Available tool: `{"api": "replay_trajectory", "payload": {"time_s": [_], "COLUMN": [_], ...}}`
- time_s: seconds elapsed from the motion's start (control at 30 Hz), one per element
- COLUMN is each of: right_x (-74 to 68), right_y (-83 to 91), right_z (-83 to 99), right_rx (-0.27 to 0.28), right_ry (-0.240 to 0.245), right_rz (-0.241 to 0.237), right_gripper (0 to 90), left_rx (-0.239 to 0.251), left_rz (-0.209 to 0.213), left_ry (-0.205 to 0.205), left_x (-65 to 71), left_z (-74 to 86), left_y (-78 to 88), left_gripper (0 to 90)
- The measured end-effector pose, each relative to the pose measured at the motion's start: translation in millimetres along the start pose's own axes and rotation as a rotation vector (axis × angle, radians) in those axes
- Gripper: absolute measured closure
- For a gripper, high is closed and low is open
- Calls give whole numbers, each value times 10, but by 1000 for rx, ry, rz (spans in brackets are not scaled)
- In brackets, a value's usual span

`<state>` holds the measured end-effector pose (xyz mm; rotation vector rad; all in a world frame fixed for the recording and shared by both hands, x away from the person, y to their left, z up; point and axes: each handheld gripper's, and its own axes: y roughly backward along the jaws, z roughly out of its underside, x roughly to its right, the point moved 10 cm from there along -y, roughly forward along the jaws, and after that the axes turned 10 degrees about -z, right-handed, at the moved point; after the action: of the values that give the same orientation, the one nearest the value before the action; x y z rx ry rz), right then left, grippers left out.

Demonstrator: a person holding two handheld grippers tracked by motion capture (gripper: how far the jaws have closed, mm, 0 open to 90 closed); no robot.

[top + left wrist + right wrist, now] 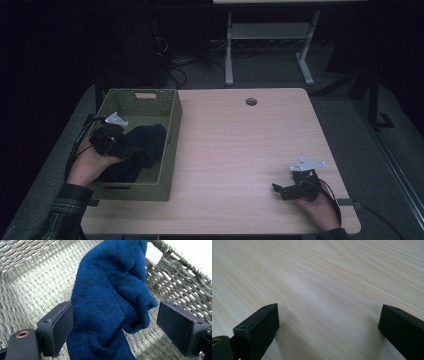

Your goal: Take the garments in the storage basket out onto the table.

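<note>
Two handheld grippers work a pale wooden table (240,150) in a dim room; the left gripper (112,140) reaches into a woven green basket (172,145) at the table's left edge, where a dark blue knitted cloth (142,147) lies bunched on the basket floor; in the high view the cloth reads almost black and its folds merge with the gripper, so the contact there is hard to make out; in the left gripper view the cloth (110,302) rises between the spread jaws, pressing against the left-hand one and standing clear of the other, so the jaws are wide and not clamped; the cloth's lower end is cut off by the frame and its upper end runs out of the top; the right gripper (285,190) rests low over the bare table near the front right corner, well apart from the basket; the right gripper view shows its jaws wide with only wood grain (324,290) between them; a plaid sleeve (67,205) is cropped at the lower left.
</note>
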<state>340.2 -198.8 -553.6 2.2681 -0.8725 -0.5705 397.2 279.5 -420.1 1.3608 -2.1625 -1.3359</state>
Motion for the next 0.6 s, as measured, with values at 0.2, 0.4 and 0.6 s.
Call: {"api": "replay_trajectory", "payload": {"time_s": [0.2, 0.4, 0.6], "right_x": [0, 1, 1], "right_y": [0, 0, 0], "right_z": [0, 0, -1], "right_rx": [0, 0, 1], "right_ry": [0, 0, 1], "right_rz": [0, 0, 0], "right_gripper": [29, 29, 29], "left_rx": [-31, -62, -86], "left_rz": [14, 29, 44], "left_ry": [-14, -16, -25], "left_x": [39, 66, 84], "left_z": [44, 49, 39], "left_y": [-103, -236, -338], "left_gripper": [135, 135, 133]}}
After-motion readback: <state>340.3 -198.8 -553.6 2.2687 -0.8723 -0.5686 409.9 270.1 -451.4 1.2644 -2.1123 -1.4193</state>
